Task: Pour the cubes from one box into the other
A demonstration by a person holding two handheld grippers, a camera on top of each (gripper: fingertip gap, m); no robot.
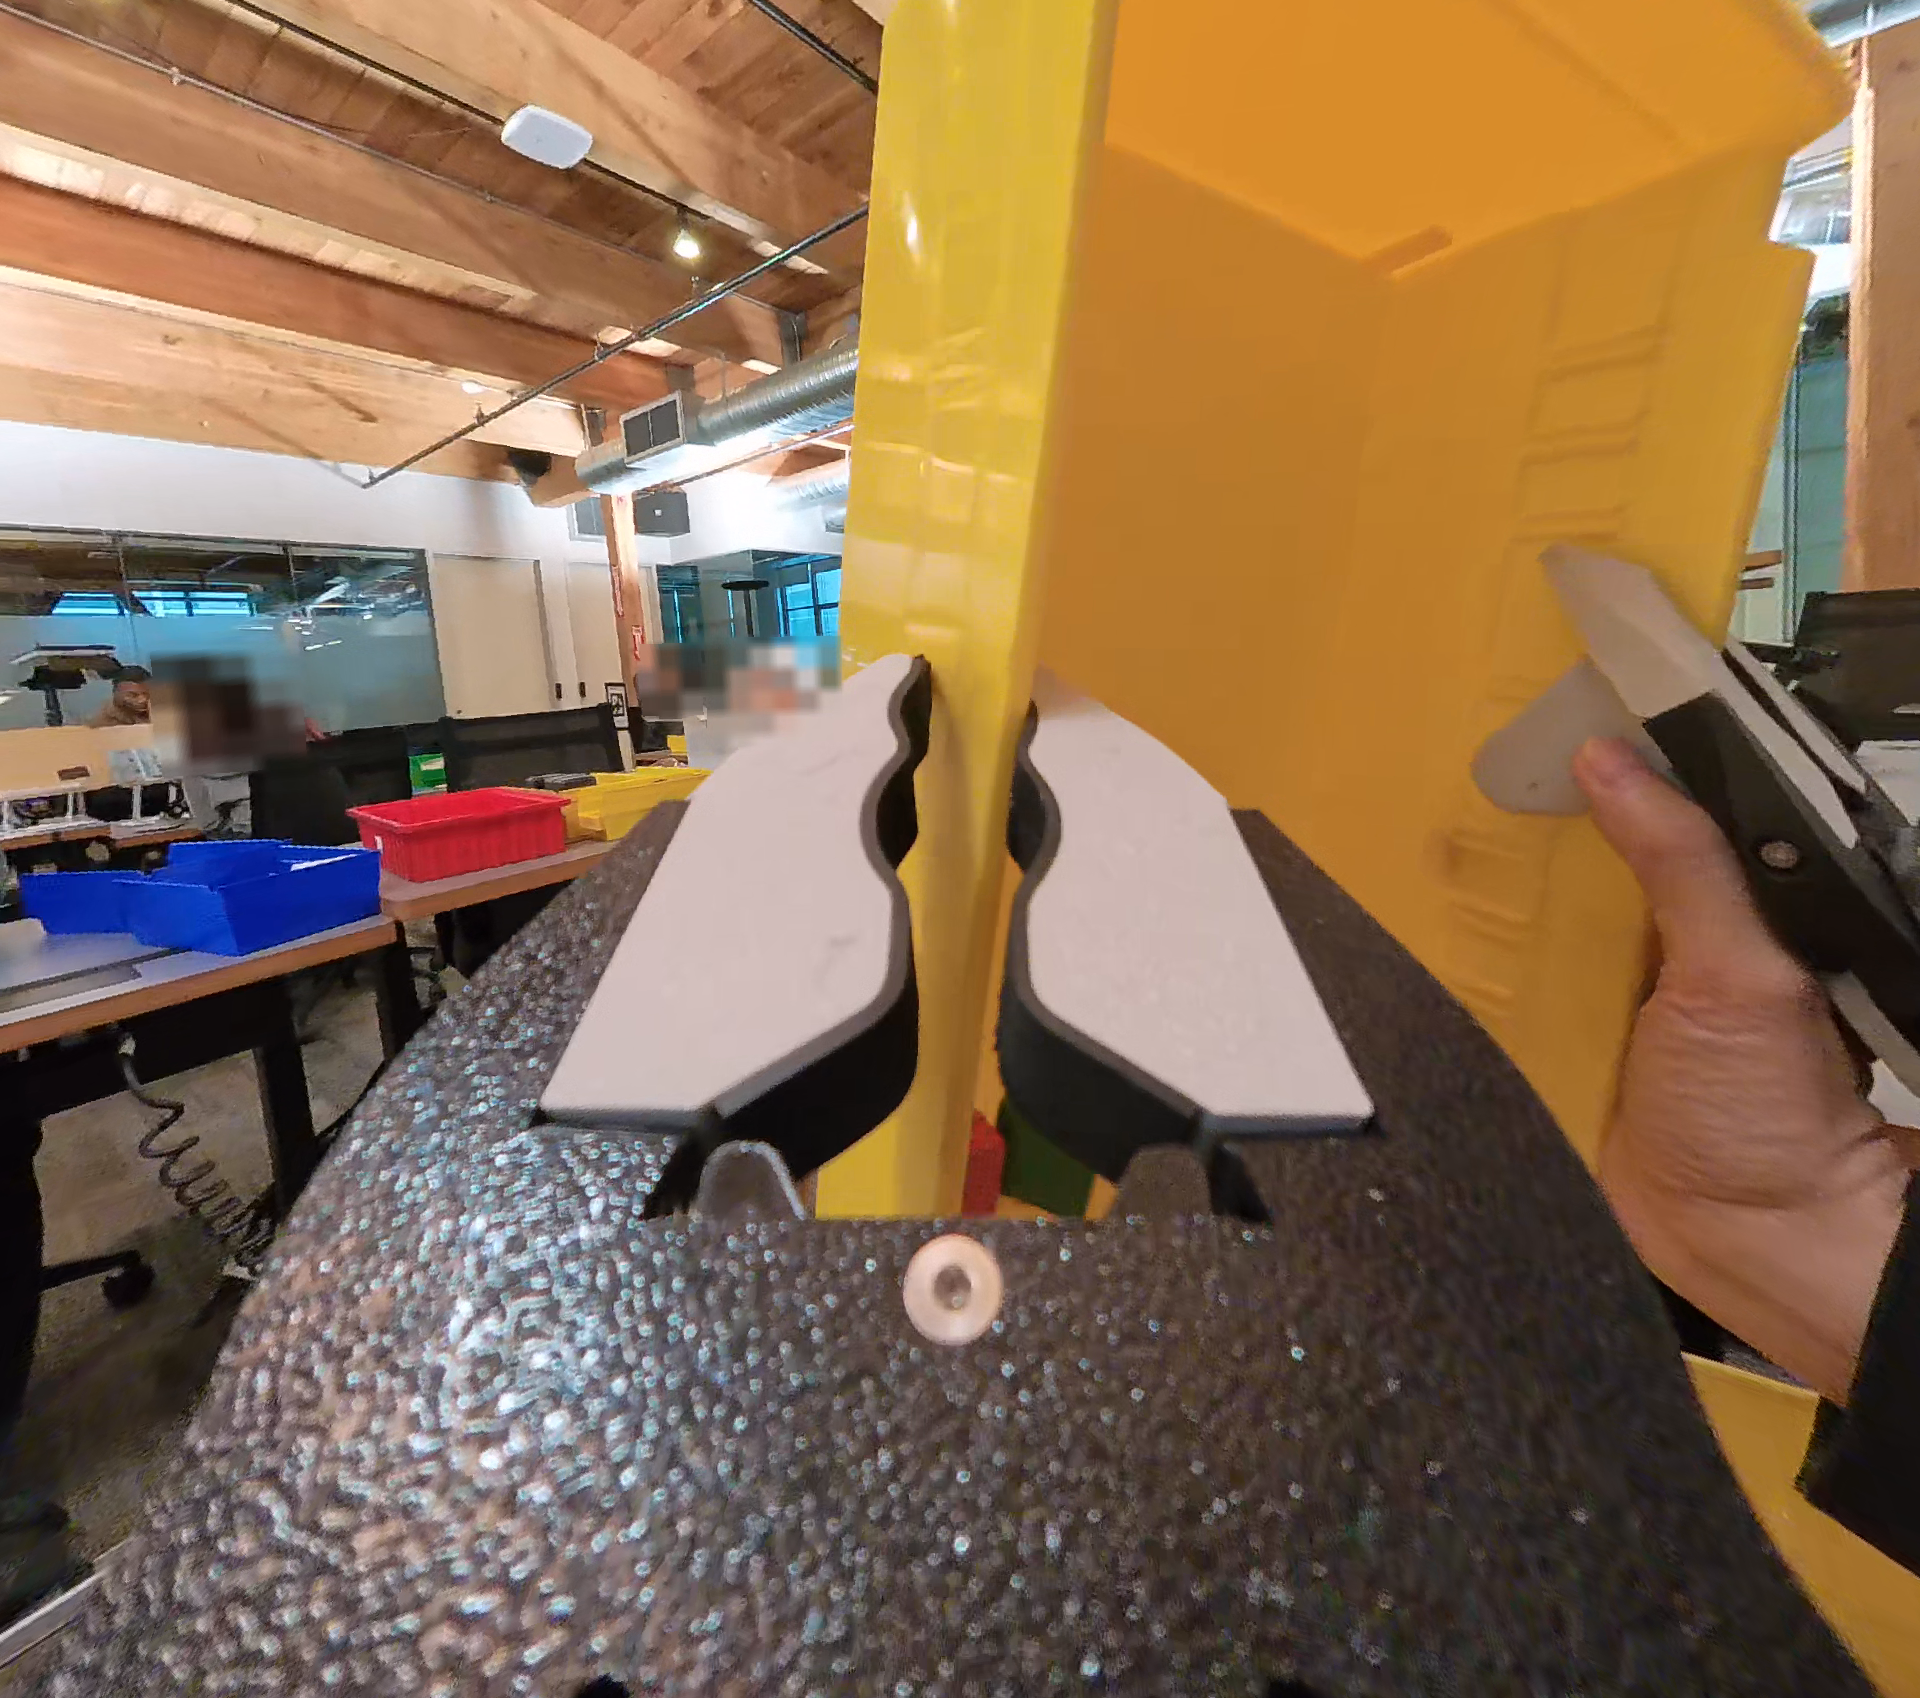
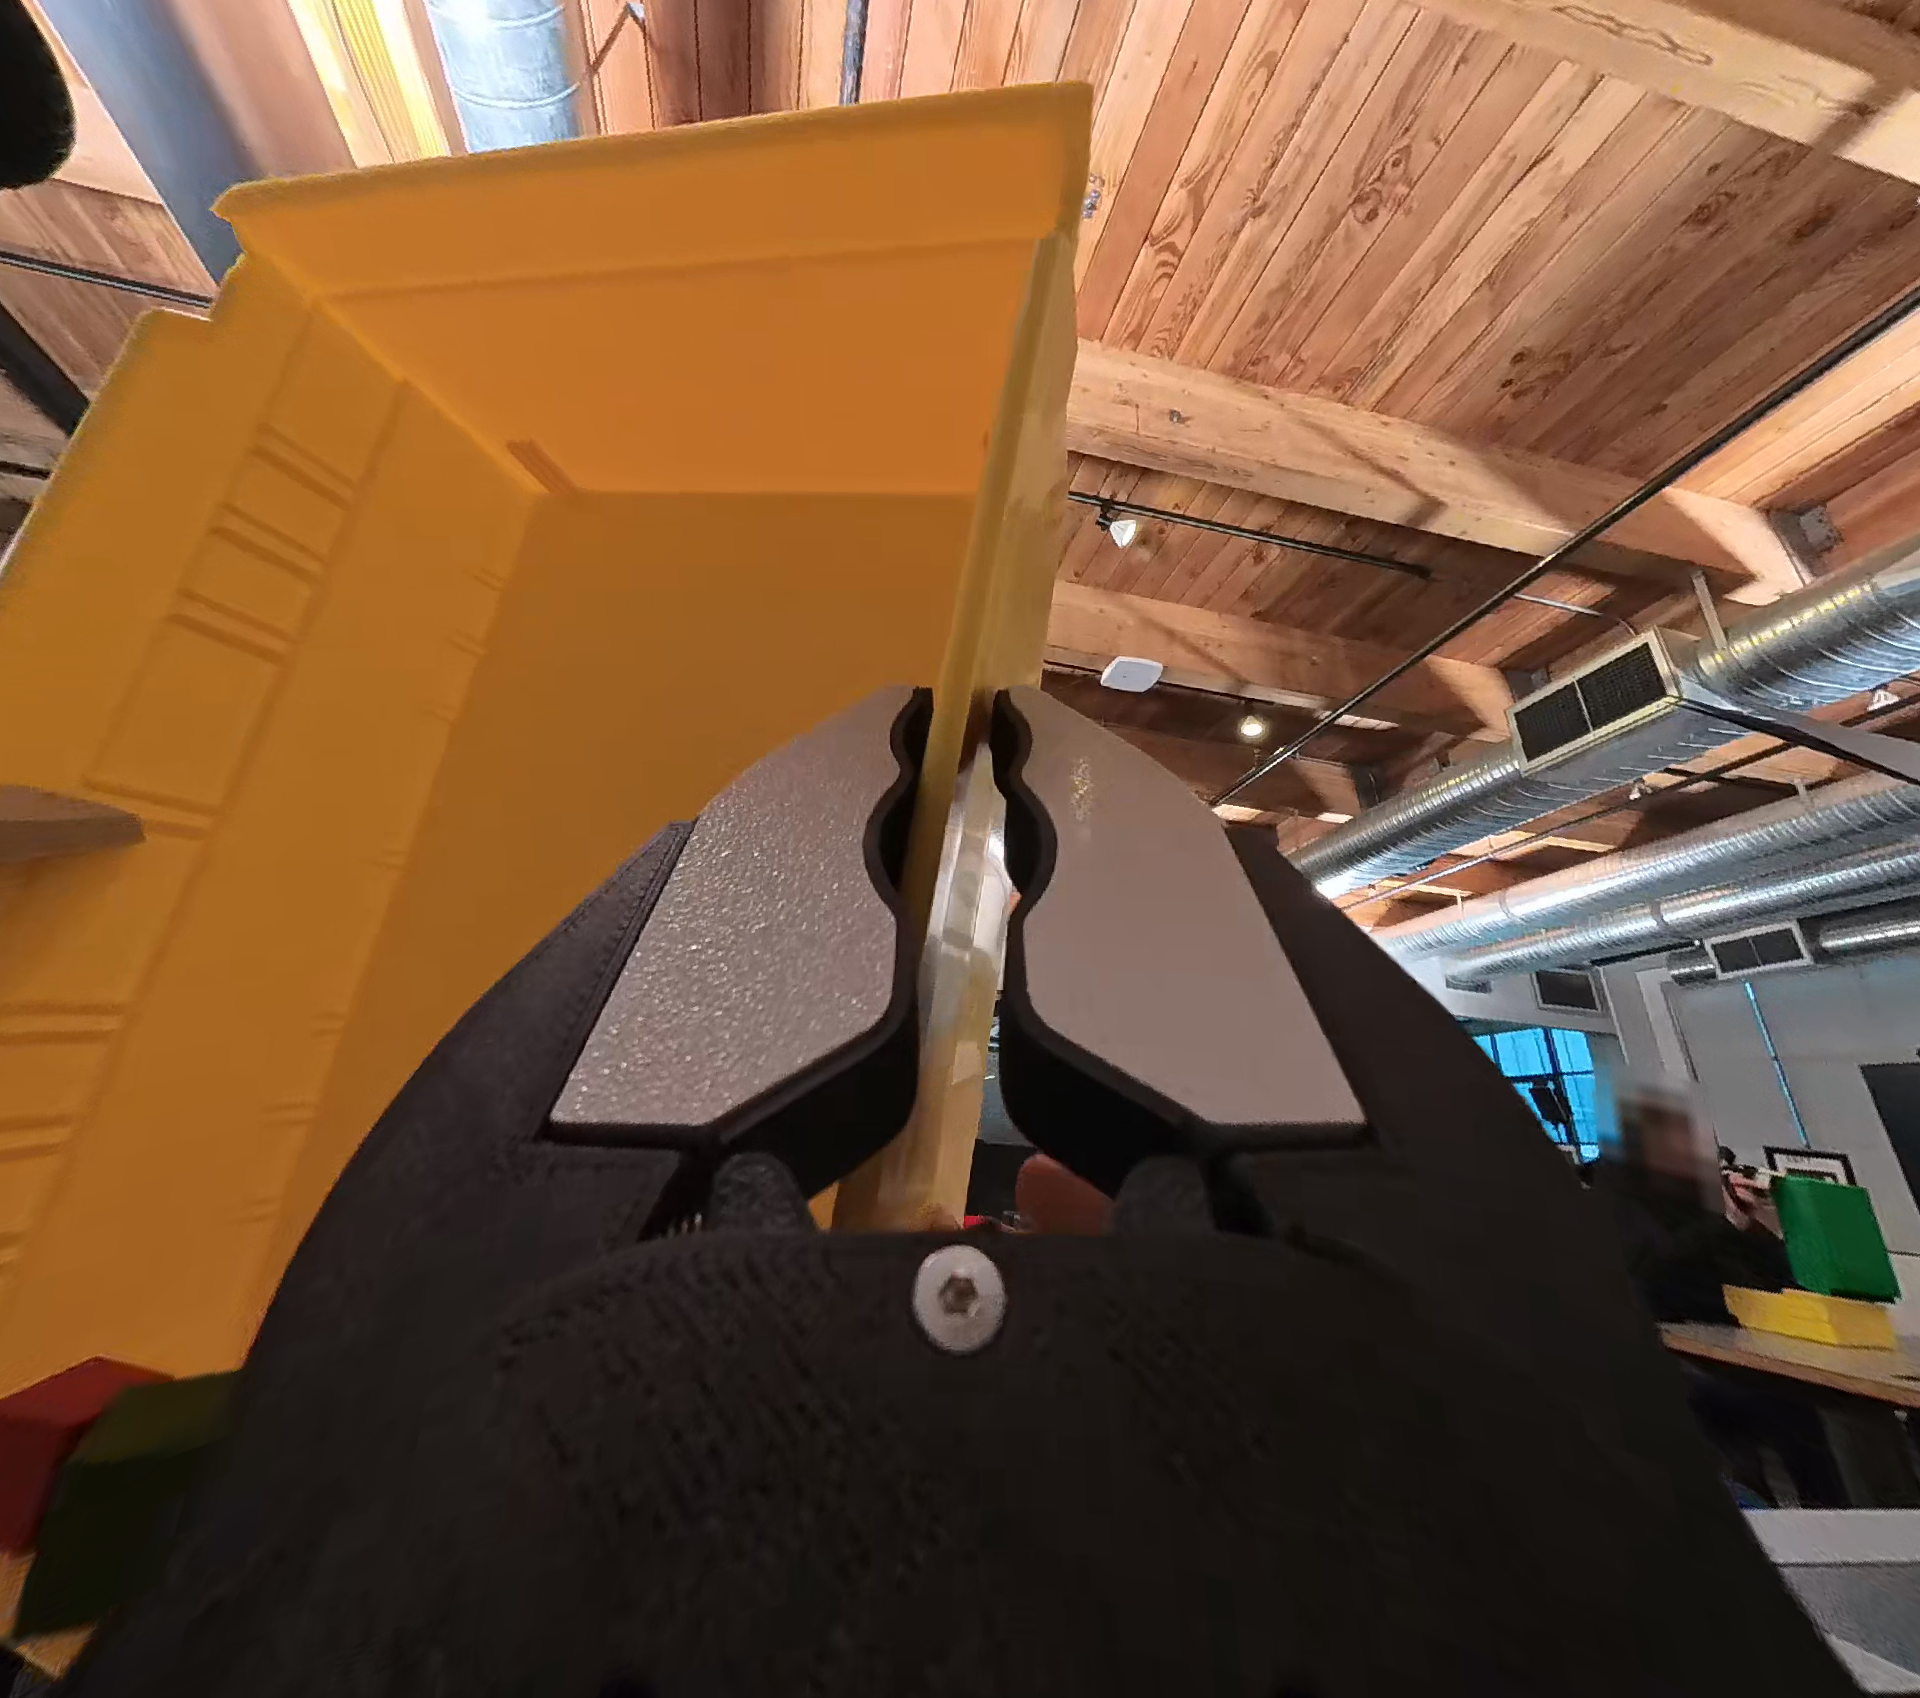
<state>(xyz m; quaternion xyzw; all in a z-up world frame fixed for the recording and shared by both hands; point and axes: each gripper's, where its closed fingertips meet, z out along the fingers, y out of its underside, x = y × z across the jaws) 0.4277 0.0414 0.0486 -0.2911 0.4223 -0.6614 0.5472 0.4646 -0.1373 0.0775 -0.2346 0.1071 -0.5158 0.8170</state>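
A yellow box (image 1: 1247,453) is held up and tipped steeply, its open inside facing both cameras and its far end against the ceiling. My left gripper (image 1: 971,703) is shut on the box's left wall. My right gripper (image 2: 961,713) is shut on the box's right wall (image 2: 727,609); it also shows in the left wrist view (image 1: 1621,661) at the box's right side, with a hand behind it. A red cube (image 1: 982,1165) and a green cube (image 1: 1044,1160) show at the box's low end, and again in the right wrist view as red (image 2: 52,1430) and green (image 2: 125,1482). Another yellow surface (image 1: 1829,1523) lies below.
Tables on the left carry blue bins (image 1: 249,895), a red bin (image 1: 457,827) and yellow bins (image 1: 634,791). People sit behind them. A green block (image 2: 1834,1233) on yellow bins stands on a table at the right. Wooden beams and ducts (image 2: 1662,817) are overhead.
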